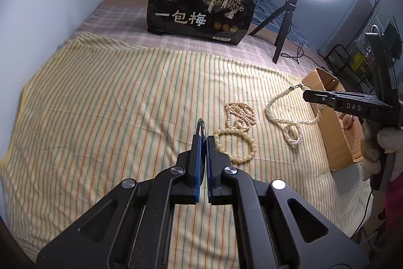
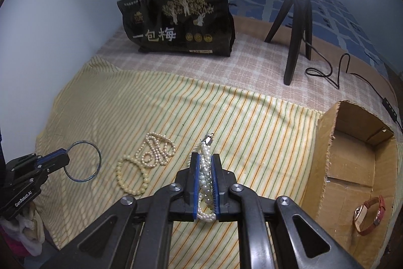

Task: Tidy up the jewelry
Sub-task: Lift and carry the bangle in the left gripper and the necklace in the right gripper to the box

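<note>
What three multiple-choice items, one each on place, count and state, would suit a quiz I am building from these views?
1. Where is the red watch?
A. in the cardboard box
B. on the striped sheet
C. on the black bag

2. How many pieces of jewelry lie loose on the sheet?
A. none
B. two
C. five

3. What does the left gripper hold?
A. nothing
B. the pearl necklace
C. a thin ring

Answers: 1 A, the watch rests on the box floor. 2 B, a cream bead bracelet and a pink pearl strand. 3 C, its pads pinch the ring's edge; the right gripper clamps the necklace.
</note>
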`<control>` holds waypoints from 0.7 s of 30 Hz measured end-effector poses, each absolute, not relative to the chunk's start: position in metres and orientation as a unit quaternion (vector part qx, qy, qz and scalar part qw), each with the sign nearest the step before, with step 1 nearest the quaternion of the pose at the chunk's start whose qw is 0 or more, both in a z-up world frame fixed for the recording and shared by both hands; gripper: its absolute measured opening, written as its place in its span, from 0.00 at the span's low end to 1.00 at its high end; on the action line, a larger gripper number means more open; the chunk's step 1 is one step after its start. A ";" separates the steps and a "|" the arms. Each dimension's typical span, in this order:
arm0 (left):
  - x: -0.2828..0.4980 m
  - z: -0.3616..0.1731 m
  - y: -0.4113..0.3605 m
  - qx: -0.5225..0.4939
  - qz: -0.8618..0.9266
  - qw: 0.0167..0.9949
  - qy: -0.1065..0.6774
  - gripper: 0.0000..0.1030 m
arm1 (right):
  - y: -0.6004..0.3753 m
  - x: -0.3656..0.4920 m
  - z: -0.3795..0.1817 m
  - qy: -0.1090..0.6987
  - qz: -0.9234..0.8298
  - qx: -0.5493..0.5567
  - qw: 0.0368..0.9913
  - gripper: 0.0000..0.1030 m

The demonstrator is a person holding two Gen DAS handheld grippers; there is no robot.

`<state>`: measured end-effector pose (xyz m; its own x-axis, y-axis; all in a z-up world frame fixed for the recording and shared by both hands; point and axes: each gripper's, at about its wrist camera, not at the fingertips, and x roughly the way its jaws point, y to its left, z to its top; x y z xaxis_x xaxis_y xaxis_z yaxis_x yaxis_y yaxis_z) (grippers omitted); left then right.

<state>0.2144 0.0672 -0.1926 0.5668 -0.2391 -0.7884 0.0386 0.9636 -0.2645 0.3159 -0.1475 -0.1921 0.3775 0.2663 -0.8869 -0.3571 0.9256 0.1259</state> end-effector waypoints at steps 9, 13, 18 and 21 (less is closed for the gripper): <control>0.204 -0.177 0.063 -0.107 -0.086 0.881 0.452 0.01 | -0.161 0.299 -0.164 0.505 0.192 -0.029 0.841 0.06; 0.200 -0.166 0.056 -0.105 -0.094 0.884 0.446 0.01 | -0.170 0.290 -0.143 0.489 0.193 -0.025 0.850 0.06; 0.193 -0.151 0.043 -0.100 -0.110 0.887 0.437 0.01 | -0.185 0.280 -0.119 0.470 0.192 -0.017 0.862 0.06; 0.189 -0.143 0.033 -0.096 -0.120 0.889 0.432 0.01 | -0.192 0.274 -0.107 0.461 0.191 -0.018 0.866 0.05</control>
<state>0.1892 0.0327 -0.1428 0.5981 -0.2963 -0.7447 0.1301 0.9527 -0.2746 0.2737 -0.1923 -0.1071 0.5020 0.3151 -0.8054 -0.3474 0.9263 0.1458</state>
